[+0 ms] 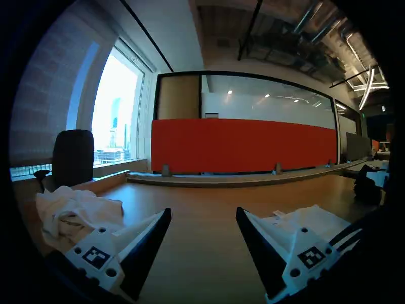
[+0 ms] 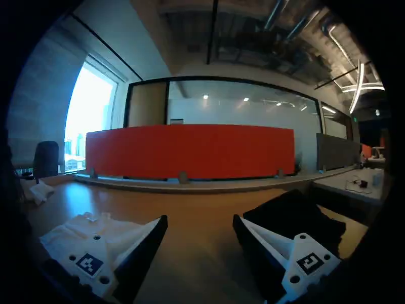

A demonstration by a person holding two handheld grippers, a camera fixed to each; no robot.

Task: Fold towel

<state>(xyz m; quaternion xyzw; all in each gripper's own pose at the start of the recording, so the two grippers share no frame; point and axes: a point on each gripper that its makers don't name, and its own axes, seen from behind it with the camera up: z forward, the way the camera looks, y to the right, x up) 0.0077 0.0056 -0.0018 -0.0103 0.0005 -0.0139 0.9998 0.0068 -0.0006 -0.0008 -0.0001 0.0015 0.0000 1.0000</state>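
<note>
The left gripper (image 1: 202, 210) hangs with fingers spread wide and empty, the right gripper (image 2: 200, 217) likewise parted, both above the long brown wooden table (image 1: 202, 253). The crumpled white cloth towel (image 1: 76, 213) lies heaped to the left gripper's left, untouched. Pinching that heap blind would likely catch several layers, skewing the fold. Behind the table stands a wide red partition panel (image 1: 238, 147), then a black office chair (image 1: 73, 157); a black fabric pile (image 2: 298, 213) and a flat white folded cloth (image 2: 86, 228) flank the right gripper and could snag a dragged towel
</note>
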